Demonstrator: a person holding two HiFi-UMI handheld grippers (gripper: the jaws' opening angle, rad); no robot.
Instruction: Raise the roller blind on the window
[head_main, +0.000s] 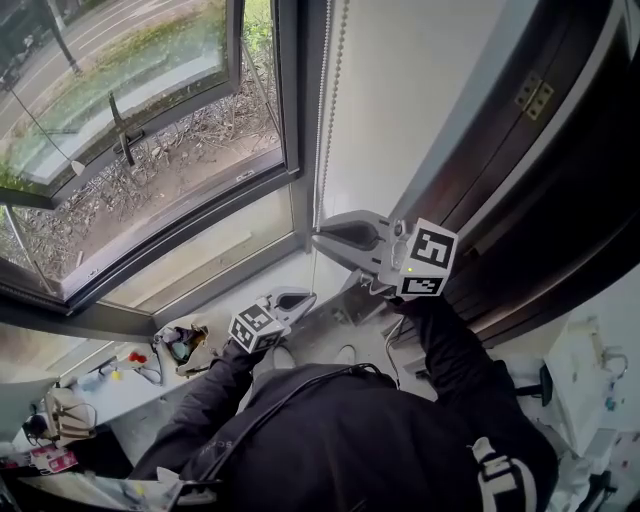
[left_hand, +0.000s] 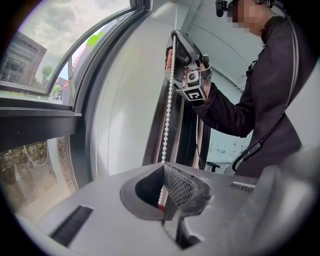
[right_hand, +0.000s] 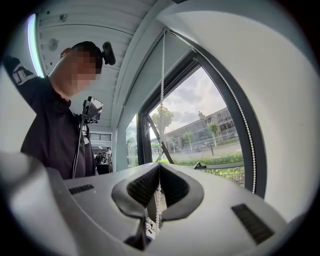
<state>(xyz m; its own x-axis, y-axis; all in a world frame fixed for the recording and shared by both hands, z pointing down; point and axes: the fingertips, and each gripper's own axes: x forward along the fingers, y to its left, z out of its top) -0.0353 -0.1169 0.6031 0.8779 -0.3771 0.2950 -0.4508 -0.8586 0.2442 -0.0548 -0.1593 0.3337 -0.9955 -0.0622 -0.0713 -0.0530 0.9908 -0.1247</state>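
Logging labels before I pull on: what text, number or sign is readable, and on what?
None reads clearly.
White print on the black jacket sleeve: too distorted to read.
Lettering on the grey building outside: blurred.
Black-and-white square-marker cube: coded pattern, no words.

The head view looks steeply down from above onto the left hand-held gripper (head_main: 305, 297), the right hand-held gripper (head_main: 322, 236) and the dark-framed window (head_main: 288, 120). Each gripper view sits close, facing up along the white beaded blind cord (left_hand: 168, 100), common to all three views.
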